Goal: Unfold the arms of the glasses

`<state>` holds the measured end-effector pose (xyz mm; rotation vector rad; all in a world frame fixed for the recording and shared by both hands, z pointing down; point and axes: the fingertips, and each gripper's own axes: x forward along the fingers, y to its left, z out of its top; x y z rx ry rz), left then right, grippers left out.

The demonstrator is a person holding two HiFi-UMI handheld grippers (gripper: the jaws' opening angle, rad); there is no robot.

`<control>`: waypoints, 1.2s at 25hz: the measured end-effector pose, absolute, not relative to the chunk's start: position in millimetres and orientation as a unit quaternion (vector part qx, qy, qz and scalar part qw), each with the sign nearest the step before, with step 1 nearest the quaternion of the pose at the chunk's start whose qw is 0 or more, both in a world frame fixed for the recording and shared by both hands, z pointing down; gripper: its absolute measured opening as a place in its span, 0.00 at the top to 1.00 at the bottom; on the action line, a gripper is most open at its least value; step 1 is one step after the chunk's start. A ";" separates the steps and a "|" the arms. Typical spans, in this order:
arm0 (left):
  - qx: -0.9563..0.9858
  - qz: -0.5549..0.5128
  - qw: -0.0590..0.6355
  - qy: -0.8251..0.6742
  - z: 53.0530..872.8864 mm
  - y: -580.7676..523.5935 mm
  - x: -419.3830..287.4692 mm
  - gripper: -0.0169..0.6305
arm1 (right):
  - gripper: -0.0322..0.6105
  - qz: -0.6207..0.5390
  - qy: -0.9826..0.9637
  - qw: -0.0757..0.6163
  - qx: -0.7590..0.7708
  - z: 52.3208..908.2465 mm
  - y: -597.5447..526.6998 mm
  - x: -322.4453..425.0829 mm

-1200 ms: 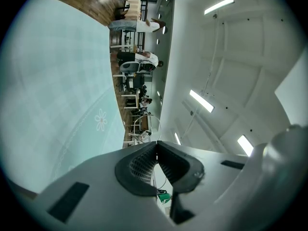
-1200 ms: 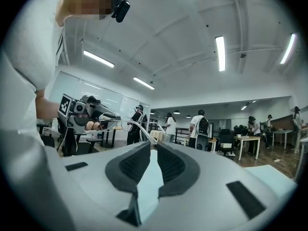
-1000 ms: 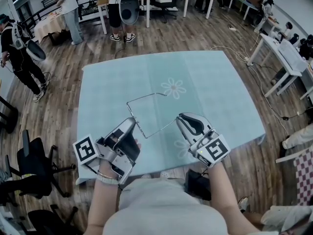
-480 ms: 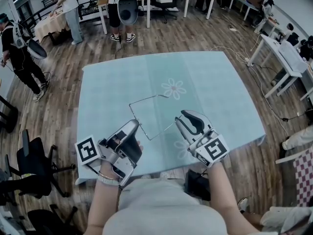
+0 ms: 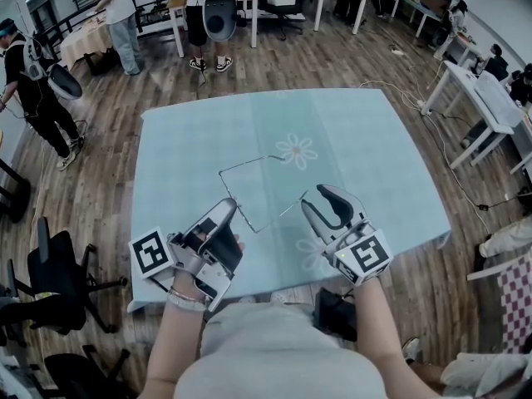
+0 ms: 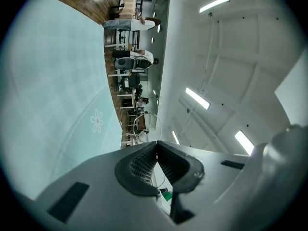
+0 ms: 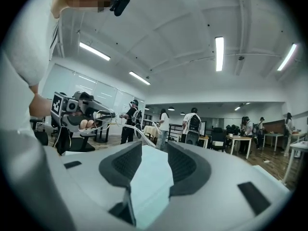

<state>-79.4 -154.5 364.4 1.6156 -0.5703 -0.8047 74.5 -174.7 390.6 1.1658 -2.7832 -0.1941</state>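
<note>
The thin wire-frame glasses hang above the pale blue tablecloth. My left gripper is shut on the front frame near one hinge. In the left gripper view its jaws meet, and a lens rim sticks out past them. One arm reaches toward the table's far side. The other arm runs right to my right gripper. That gripper's jaws are opening. In the right gripper view the pads stand apart, and the pale arm ends at their tips without being pressed.
A flower print marks the cloth beyond the glasses. Black office chairs stand at the table's left. White desks are at the right, and people stand on the wooden floor at the back. The table's front edge is close to my body.
The right gripper's jaws have spread and let go of the glasses arm. The left gripper still holds the frame. Both hands have barely shifted.
</note>
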 end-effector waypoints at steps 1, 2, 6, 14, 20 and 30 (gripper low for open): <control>0.695 -0.344 0.581 -0.245 363.9 -155.3 -78.7 0.95 | 0.69 -0.061 -0.917 0.058 0.390 388.9 -175.3 75.4; 0.697 -0.344 0.579 -0.245 363.5 -156.0 -77.9 0.95 | 0.69 -0.058 -0.915 0.058 0.395 387.1 -175.6 75.8; 0.705 -0.343 0.566 -0.255 364.6 -159.2 -73.7 0.95 | 0.69 -0.042 -0.912 0.057 0.405 378.5 -174.0 76.2; 0.708 -0.370 0.532 -0.282 372.4 -167.5 -76.6 0.95 | 0.69 -0.013 -0.906 0.045 0.420 373.6 -166.7 75.5; 0.708 -0.391 0.506 -0.298 373.8 -172.3 -80.0 0.95 | 0.77 0.000 -0.903 0.034 0.428 370.1 -161.7 71.7; 0.705 -0.403 0.491 -0.315 379.1 -174.9 -74.6 0.95 | 0.94 0.000 -0.898 0.031 0.438 362.2 -155.7 57.4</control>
